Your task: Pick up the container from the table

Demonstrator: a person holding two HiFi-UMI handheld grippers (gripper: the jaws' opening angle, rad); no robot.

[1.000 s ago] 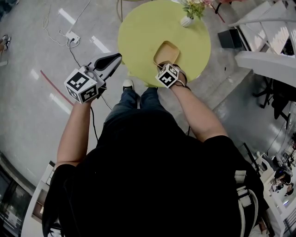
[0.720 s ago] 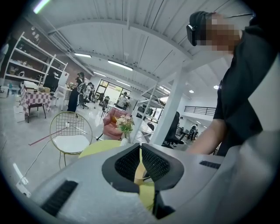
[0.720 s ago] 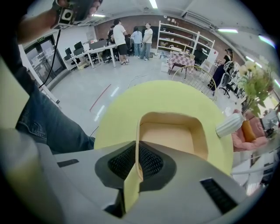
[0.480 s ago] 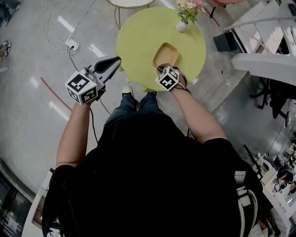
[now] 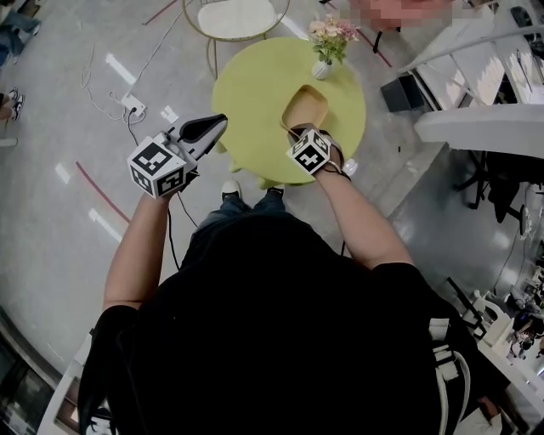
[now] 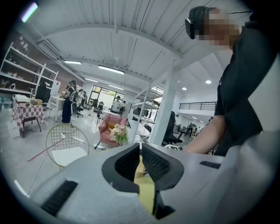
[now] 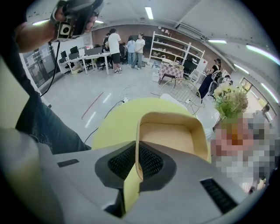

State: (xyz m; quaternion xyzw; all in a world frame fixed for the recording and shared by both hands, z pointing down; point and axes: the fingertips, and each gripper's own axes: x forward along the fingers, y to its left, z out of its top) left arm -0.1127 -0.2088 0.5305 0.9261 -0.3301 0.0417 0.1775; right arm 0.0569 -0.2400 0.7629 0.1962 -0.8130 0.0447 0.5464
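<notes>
A tan, shallow container (image 5: 304, 106) hangs tilted over the round yellow table (image 5: 246, 89). My right gripper (image 5: 299, 131) is shut on its near rim. In the right gripper view the thin wall of the container (image 7: 173, 133) is pinched between the two black pads of the right gripper (image 7: 137, 161), and the table (image 7: 116, 124) lies below it. My left gripper (image 5: 219, 122) is held up off the table's left edge, pointing toward it. In the left gripper view the left gripper (image 6: 140, 154) has its pads together with nothing between them.
A small white vase of flowers (image 5: 324, 47) stands at the table's far edge, just beyond the container. A wire chair with a white seat (image 5: 234, 17) stands behind the table. A power strip and cables (image 5: 132, 104) lie on the floor at the left. Several people stand far off (image 7: 116, 46).
The right gripper has risen with the container in it, lifting it off the table top. The left gripper has also risen a little beside the table.
</notes>
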